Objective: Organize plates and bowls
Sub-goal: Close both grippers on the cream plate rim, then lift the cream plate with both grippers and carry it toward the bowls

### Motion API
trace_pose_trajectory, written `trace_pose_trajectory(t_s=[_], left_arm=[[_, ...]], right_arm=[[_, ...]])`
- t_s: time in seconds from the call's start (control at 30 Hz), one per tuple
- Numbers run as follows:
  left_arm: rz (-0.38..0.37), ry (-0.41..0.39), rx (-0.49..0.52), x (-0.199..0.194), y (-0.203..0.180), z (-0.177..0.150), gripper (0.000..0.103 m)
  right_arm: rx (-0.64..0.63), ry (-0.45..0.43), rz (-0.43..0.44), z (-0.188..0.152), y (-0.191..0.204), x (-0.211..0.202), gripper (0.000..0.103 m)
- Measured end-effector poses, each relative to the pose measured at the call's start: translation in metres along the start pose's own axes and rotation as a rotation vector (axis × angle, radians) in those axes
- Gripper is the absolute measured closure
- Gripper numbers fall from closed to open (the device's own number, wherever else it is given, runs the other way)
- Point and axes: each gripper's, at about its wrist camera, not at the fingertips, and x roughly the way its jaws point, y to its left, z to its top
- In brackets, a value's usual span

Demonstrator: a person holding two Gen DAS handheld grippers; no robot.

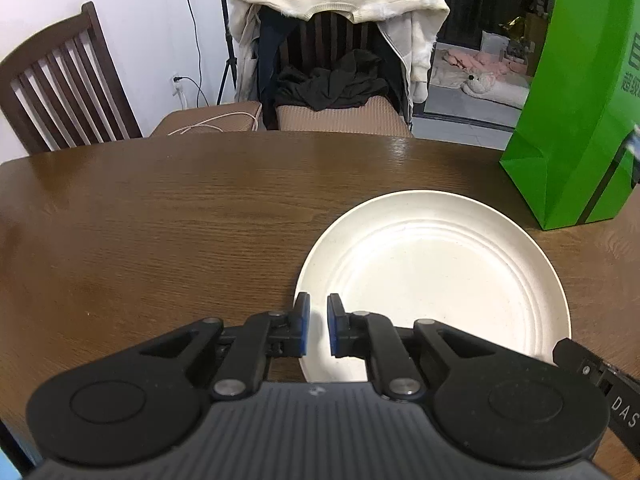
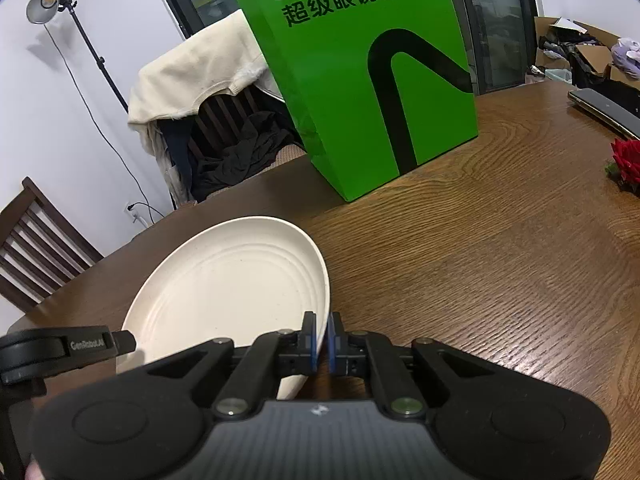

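My right gripper (image 2: 321,340) pinches the near rim of the cream plate (image 2: 232,288), its blue pads pressed onto the edge at the lower centre of the frame. In the left wrist view the plate (image 1: 436,276) lies right of centre on the brown wooden table (image 1: 160,220). My left gripper (image 1: 318,330) has its jaws almost together over the plate's near-left rim; I cannot tell whether they grip it. A green paper bag (image 2: 360,80) stands beyond the plate.

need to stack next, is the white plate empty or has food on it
Empty: the plate shows only bare cream ridged surface in both wrist views.
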Motion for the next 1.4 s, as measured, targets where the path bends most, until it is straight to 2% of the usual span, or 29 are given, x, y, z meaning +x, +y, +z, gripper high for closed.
trace_pose_trajectory(t_s=[0.07,0.1,0.13,0.2,0.27,0.37,0.5,0.57,0.6,0.63,0.77,1.4], left_arm=[[-0.009,-0.005,-0.016,-0.002,0.002,0.001,0.091],[-0.015,-0.014,-0.026,-0.004,0.004,0.001,0.087],[-0.012,-0.024,-0.033,-0.007,0.004,0.002,0.068],[0.013,-0.048,-0.042,-0.010,0.005,0.002,0.039],[0.018,-0.063,-0.037,-0.011,0.005,0.002,0.041],[0.030,-0.039,-0.028,-0.008,0.004,0.002,0.048],[0.114,0.043,0.001,0.009,-0.001,0.000,0.067],[0.075,0.047,-0.018,0.011,0.002,0.000,0.079],[0.058,0.047,-0.011,0.010,0.001,-0.001,0.092],[0.056,0.043,0.003,0.008,-0.002,-0.001,0.094],[0.071,0.001,0.048,0.003,-0.008,-0.005,0.094],[0.023,-0.088,0.037,-0.019,-0.006,-0.006,0.094]], right_arm=[[-0.001,0.001,0.000,0.000,0.001,0.000,0.098],[-0.001,0.001,0.000,0.000,0.001,0.000,0.098],[0.000,0.001,0.000,0.000,0.001,0.000,0.098],[-0.001,0.000,-0.001,0.000,0.001,0.000,0.098],[-0.001,-0.001,-0.003,-0.001,0.001,0.000,0.098],[-0.001,-0.001,-0.003,-0.001,0.001,0.001,0.098],[0.000,-0.001,-0.002,-0.001,0.001,0.000,0.098],[-0.003,-0.002,-0.004,-0.001,0.002,0.001,0.098],[-0.003,-0.001,-0.002,-0.001,0.001,0.001,0.098],[-0.005,-0.003,-0.002,-0.001,0.001,0.001,0.098],[-0.015,-0.006,-0.010,-0.002,0.002,0.000,0.098],[0.008,-0.086,0.004,0.000,0.000,-0.011,0.098]])
